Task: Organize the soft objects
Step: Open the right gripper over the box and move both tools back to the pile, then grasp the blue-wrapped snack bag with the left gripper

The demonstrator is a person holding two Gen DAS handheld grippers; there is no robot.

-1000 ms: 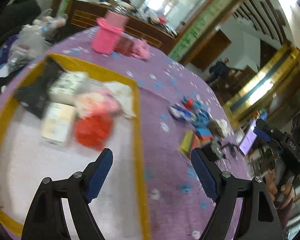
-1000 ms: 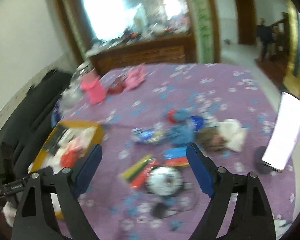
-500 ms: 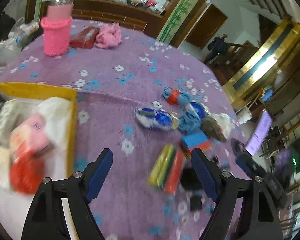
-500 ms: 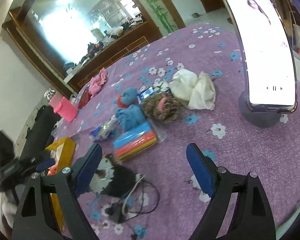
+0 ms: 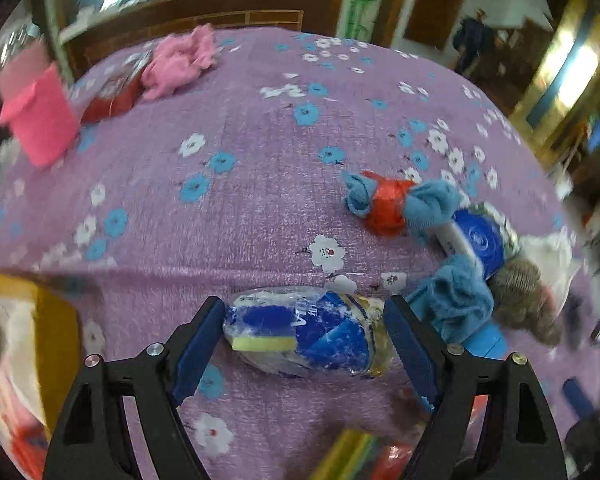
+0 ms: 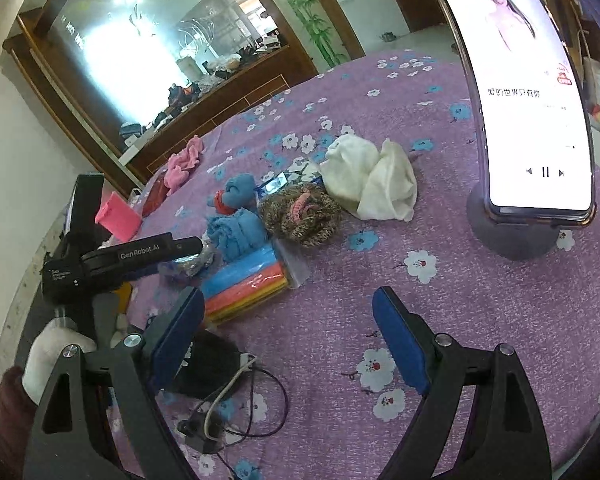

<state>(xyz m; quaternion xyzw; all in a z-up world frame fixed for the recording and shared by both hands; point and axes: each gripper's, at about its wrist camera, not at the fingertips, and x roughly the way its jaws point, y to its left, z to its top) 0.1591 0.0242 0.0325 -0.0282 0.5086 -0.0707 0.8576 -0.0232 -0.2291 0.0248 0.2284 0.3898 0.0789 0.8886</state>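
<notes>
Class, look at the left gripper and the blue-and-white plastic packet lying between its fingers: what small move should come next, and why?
Probably finish closing the left gripper on the packet. Its jaws are closing with the packet lying crosswise between them on the purple cloth, and the pads look near its ends but not yet pressing.

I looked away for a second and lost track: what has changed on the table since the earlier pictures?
The left gripper swung away from the yellow tray across to the clutter and now straddles the blue plastic-wrapped pack, jaws closing, not yet gripping. The right gripper dropped lower, open over bare purple cloth. The objects themselves appear unmoved.
</notes>
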